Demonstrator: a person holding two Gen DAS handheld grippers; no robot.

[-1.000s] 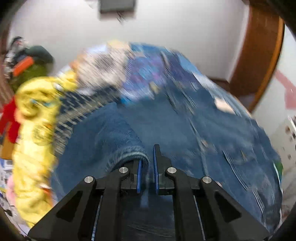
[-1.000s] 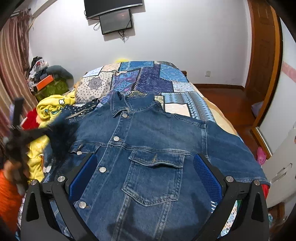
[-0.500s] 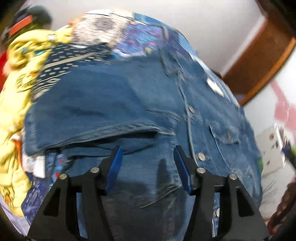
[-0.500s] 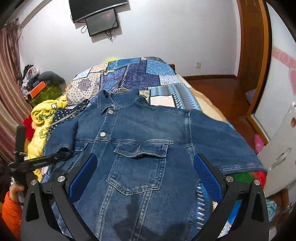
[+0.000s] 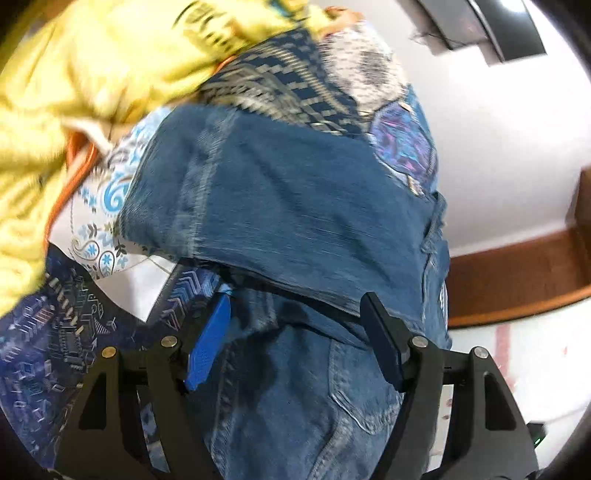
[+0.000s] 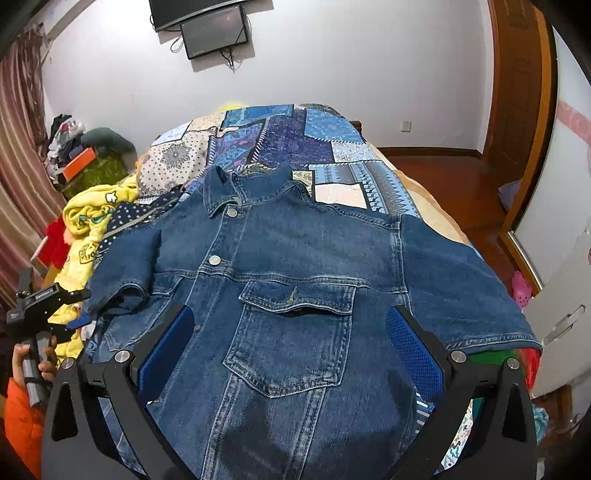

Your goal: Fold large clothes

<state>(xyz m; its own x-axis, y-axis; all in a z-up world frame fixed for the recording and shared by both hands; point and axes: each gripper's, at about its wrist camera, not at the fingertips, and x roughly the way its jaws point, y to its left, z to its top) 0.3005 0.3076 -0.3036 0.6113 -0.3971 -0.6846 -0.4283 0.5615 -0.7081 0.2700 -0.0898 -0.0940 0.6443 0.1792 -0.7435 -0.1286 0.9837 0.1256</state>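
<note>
A blue denim jacket (image 6: 295, 266) lies front up on the patchwork bed, buttons closed, collar at the far end. Its left sleeve (image 6: 125, 266) lies folded in over the chest; the right sleeve (image 6: 461, 280) is spread flat. My right gripper (image 6: 290, 347) is open and empty above the chest pocket. My left gripper (image 5: 295, 339) is open and empty at the jacket's left edge, just below the folded sleeve (image 5: 280, 206). It also shows in the right wrist view (image 6: 79, 314) at the left side of the bed.
A patchwork quilt (image 6: 288, 136) covers the bed. A yellow garment (image 6: 92, 218) and a dotted dark cloth lie left of the jacket. A screen hangs on the far wall (image 6: 214, 33). A wooden door (image 6: 524, 110) stands at the right.
My left gripper let go of the left sleeve, which now lies folded over the chest, and opened and swung to the jacket's left edge. My right gripper stayed open above the jacket.
</note>
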